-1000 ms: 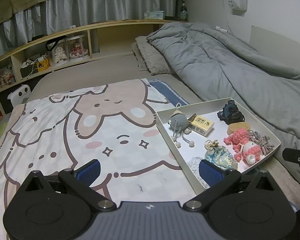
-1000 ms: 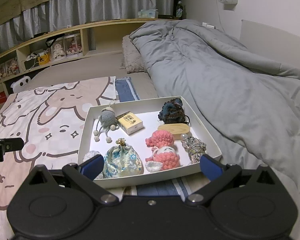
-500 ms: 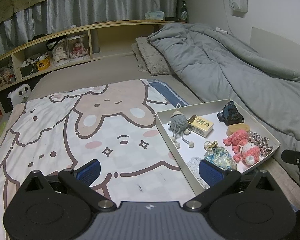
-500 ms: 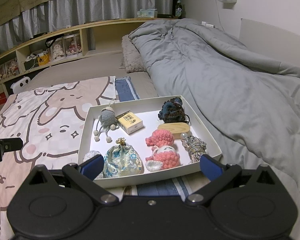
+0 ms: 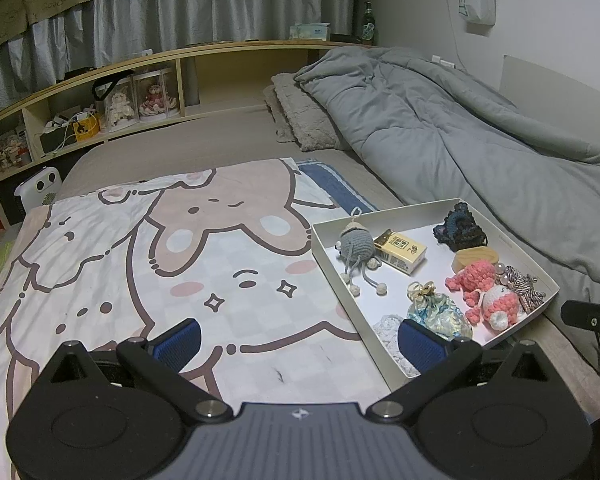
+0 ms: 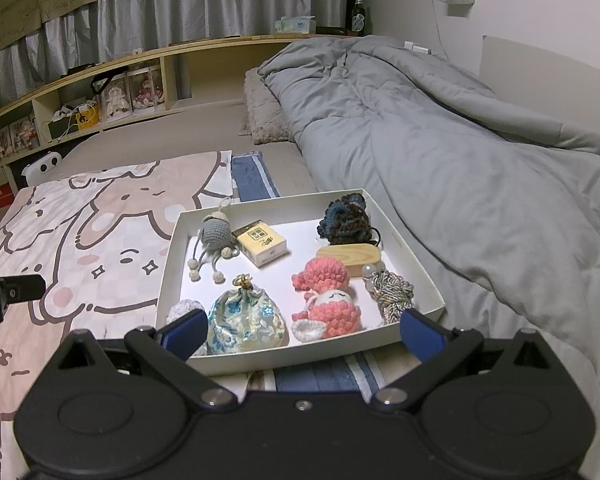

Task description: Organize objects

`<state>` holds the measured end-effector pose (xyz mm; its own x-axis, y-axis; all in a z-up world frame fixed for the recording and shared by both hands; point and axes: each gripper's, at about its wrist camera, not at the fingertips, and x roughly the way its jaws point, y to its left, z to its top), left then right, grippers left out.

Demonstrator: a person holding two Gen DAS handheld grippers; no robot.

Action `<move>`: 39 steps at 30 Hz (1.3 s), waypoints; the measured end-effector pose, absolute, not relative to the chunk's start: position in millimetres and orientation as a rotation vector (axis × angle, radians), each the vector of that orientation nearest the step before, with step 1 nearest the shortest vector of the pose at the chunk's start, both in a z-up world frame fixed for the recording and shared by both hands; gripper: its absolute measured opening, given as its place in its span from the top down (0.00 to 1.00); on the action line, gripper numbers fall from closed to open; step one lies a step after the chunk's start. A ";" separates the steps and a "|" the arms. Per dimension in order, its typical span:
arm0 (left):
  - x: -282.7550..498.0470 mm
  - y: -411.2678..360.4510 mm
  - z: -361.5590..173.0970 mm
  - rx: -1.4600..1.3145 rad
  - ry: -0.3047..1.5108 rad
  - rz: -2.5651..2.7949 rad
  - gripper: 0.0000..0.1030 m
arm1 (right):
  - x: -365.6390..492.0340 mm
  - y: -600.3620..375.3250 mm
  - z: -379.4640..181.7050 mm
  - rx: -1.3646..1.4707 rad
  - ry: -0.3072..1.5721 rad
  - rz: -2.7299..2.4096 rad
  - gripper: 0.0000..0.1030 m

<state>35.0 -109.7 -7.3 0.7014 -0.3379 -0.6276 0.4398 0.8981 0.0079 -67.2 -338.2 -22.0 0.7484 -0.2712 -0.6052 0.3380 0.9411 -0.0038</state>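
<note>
On bed, white tray [image 6: 416,264] of trinkets seen; left gripper [image 5: 300,338] and right gripper [image 6: 302,330] held spread wide, empty.

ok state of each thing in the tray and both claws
left claw: open, empty
right claw: open, empty
white tray: lidless, on the bed
grey crochet octopus: lying flat
yellow box: shut, lying flat
floral pouch: drawstring tied shut
wooden block: lying flat
pink crochet doll: lying down
dark yarn piece: bunched at far corner
</note>
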 end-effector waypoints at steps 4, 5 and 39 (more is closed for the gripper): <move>35.1 -109.5 -7.5 0.162 0.666 -0.437 0.00 | -67.3 -338.2 -22.1 0.108 0.644 -0.334 0.00; 35.1 -109.9 -7.3 0.162 0.666 -0.436 0.00 | -67.5 -338.2 -22.2 0.108 0.644 -0.334 0.00; 34.2 -111.6 -9.9 0.162 0.668 -0.434 0.00 | -67.5 -338.1 -22.8 0.111 0.646 -0.333 0.00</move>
